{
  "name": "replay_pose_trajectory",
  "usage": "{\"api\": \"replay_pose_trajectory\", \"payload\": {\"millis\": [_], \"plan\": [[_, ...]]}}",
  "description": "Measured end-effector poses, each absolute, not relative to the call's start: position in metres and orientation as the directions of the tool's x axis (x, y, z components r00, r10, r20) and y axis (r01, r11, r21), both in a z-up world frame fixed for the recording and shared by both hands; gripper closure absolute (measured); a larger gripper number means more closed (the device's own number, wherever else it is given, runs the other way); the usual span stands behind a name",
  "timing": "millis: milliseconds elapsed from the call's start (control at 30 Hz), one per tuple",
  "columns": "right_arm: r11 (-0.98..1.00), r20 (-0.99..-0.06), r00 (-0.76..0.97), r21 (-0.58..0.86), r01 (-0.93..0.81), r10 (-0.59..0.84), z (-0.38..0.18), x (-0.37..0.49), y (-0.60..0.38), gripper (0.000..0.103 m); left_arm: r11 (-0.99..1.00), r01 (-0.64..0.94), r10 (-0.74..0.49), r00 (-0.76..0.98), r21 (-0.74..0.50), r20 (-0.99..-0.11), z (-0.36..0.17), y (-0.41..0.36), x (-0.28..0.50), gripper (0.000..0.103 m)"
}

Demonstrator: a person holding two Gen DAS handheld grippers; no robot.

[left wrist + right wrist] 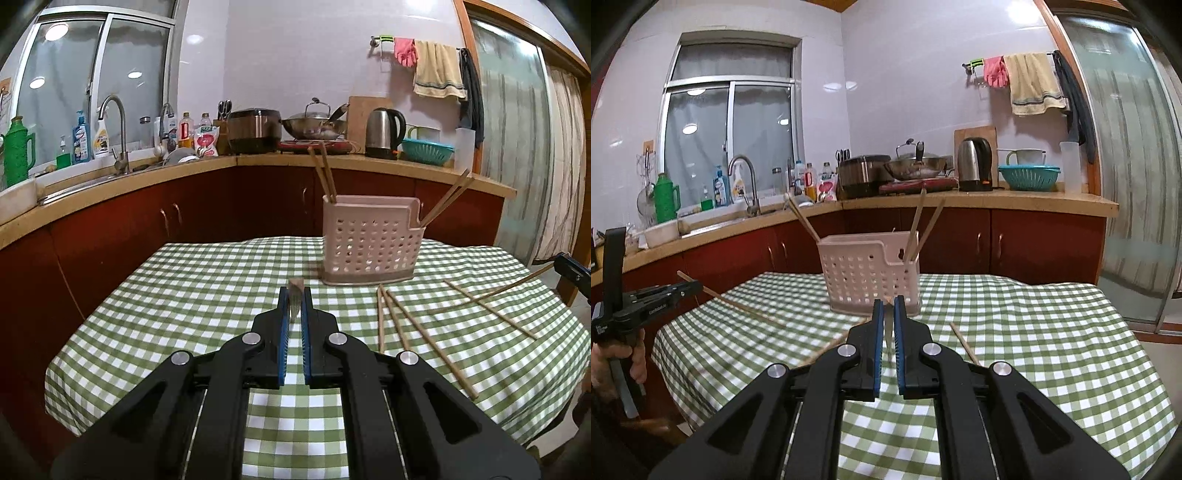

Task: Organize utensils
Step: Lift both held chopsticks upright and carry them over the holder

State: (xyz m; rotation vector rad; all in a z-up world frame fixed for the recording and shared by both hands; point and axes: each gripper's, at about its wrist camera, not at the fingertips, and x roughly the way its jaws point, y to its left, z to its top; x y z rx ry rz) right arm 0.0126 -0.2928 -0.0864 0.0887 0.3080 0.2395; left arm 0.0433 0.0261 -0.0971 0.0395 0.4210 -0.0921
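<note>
Currently held, left claw point(295, 295): one chopstick point(295, 301), pinched between the blue pads with only a narrow gap, seen almost end-on and blurred. From the right wrist view this claw point(687, 287) sits at the desk's left edge with a chopstick point(738, 306) running through it at a slant above the cloth.

Right claw point(888, 308): jaws nearly closed on a thin pale stick point(888, 334), also blurred, its tip close before the holder.

Holder: a pale perforated plastic utensil basket point(369, 245), upright on the far middle of the desk point(192, 295), which wears a green-and-white checked cloth. Contents: two chopsticks point(323, 173) leaning out of its left end, two more point(448, 197) leaning out of the lower right compartment.

Loose stock on the cloth, right of my left claw: three chopsticks point(406, 325) fanned from a shared point near the basket's base, and a crossed pair point(491, 308) further right.

Background: kitchen counter with sink tap point(112, 133), kettle point(384, 133), wok point(314, 127) and teal colander point(426, 149).
</note>
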Motion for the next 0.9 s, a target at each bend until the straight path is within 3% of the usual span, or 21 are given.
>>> {"api": "replay_pose_trajectory", "payload": {"millis": [333,900], "plan": [[0.97,-0.291,0.928,0.13,-0.204,0.234,-0.068,0.024,-0.294,0.097,0.989,0.146,-0.12,0.888,0.024,-0.444,-0.07,0.025,0.057,0.096],[0.968,-0.277,0.93,0.129,-0.215,0.244,-0.054,0.064,-0.283,0.097,0.983,0.185,-0.172,0.887,-0.012,-0.429,-0.052,0.022,0.097,0.096]]}}
